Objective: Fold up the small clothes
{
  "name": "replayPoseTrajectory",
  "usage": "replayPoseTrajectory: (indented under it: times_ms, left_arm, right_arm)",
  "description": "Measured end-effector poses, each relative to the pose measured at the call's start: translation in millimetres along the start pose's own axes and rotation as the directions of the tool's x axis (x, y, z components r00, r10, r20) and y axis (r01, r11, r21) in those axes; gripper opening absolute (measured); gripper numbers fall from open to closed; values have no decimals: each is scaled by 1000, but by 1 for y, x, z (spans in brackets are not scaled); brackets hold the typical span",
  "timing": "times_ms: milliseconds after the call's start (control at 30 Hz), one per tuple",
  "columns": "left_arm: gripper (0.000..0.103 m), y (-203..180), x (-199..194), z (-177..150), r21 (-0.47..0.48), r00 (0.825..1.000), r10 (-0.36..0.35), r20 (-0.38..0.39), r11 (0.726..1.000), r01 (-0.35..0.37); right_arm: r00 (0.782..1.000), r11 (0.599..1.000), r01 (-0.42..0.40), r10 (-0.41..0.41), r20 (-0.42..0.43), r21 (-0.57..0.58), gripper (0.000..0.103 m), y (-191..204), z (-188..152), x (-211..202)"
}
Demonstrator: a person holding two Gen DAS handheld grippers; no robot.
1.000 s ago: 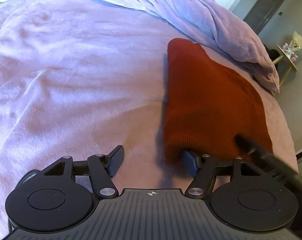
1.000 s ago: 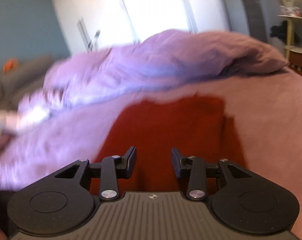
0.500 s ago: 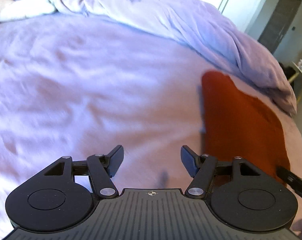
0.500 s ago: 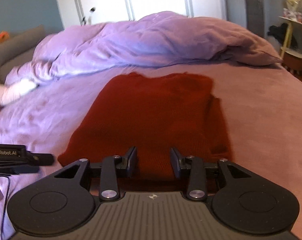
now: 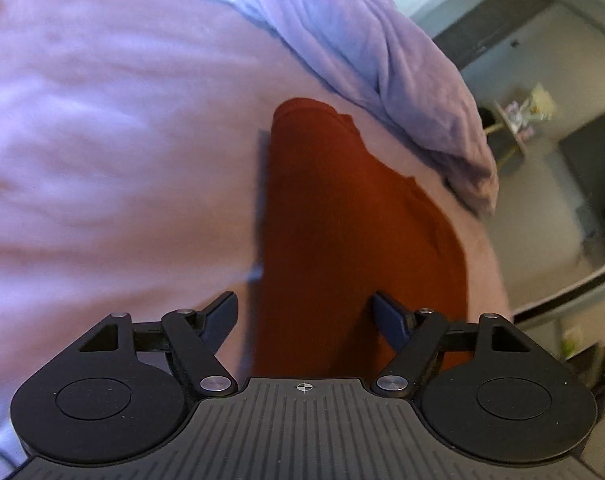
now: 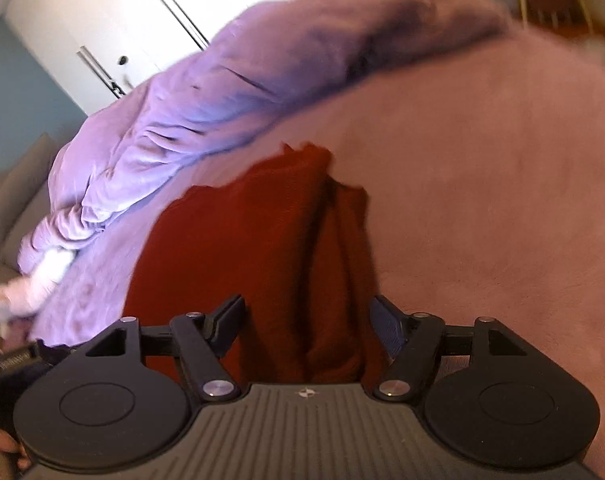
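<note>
A rust-red knitted garment (image 5: pixel 342 216) lies folded flat on the lilac bed sheet (image 5: pixel 102 160). In the left wrist view my left gripper (image 5: pixel 306 316) is open and empty, its jaws spread over the garment's near end. In the right wrist view the same garment (image 6: pixel 262 248) lies ahead with a folded strip along its right side. My right gripper (image 6: pixel 306 320) is open and empty, spread over the garment's near edge. Both views are blurred by motion.
A bunched lilac duvet (image 5: pixel 374 60) lies along the far side of the bed, also in the right wrist view (image 6: pixel 222 100). White wardrobe doors (image 6: pixel 162 20) stand behind. A small side table (image 5: pixel 518 120) stands off the bed's right edge.
My left gripper swung left off the garment and has come back over its near end. My right gripper has opened wider and both views have tilted.
</note>
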State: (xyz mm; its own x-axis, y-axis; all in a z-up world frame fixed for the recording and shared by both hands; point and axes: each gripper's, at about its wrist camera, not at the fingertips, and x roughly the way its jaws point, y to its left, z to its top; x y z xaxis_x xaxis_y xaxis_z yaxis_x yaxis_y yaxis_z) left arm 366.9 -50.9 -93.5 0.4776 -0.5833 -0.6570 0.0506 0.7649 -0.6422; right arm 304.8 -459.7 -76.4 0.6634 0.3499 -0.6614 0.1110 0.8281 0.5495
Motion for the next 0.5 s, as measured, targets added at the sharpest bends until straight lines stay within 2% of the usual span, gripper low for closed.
replayPoseTrajectory:
  times_ms: [67, 167, 267, 333, 400, 500]
  left_arm:
    - [74, 1, 15, 8, -33, 999, -26, -37, 999, 24]
    - [73, -3, 33, 12, -14, 999, -17, -45, 1000, 16]
    - [60, -9, 36, 9, 23, 1000, -4, 4, 1000, 4]
    - [56, -10, 32, 6, 49, 999, -6, 33, 999, 4]
    - [53, -10, 22, 5, 56, 998, -11, 60, 998, 7]
    - [53, -14, -3, 2, 107, 994, -5, 108, 994, -7]
  right_arm:
    - [996, 992, -74, 79, -42, 104, 69, -22, 8, 14]
    - [988, 979, -142, 150, -42, 146, 68, -32, 14, 23]
    - [976, 969, -191, 205, -77, 158, 56, -29, 16, 40]
    - [978, 973, -182, 194, -77, 141, 44, -23, 15, 50]
    - [976, 968, -184, 200, -82, 172, 40, -17, 14, 55]
    - [970, 967, -211, 226, -92, 146, 37, 3, 14, 52]
